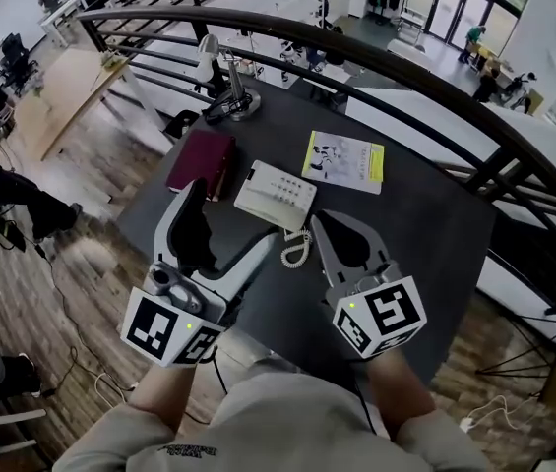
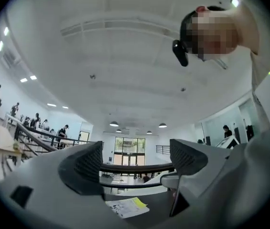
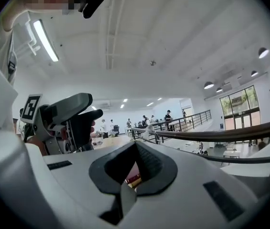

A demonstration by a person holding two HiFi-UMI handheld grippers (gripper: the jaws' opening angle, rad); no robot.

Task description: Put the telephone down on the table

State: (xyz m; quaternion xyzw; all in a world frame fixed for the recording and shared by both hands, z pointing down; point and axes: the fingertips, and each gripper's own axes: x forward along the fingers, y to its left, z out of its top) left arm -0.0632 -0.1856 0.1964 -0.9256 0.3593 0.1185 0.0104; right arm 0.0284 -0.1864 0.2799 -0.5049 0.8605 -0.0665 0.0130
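Left gripper (image 1: 230, 226): your jaws spread wide, nothing between them.
Right gripper (image 1: 329, 226): jaws pressed together, empty.
Telephone (image 1: 276, 195): white, flat on the tabletop (image 1: 405, 234) just ahead of you, coiled cord (image 1: 295, 249) toward you. Probably light, rigid, slippery plastic; grip across its narrow sides.
Leaflet (image 1: 344, 157): print unreadable.

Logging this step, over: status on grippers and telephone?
Left gripper open, empty; right gripper shut, empty. Telephone resting on table, neither gripper on it. Book and leaflet beside it, nothing blocking.
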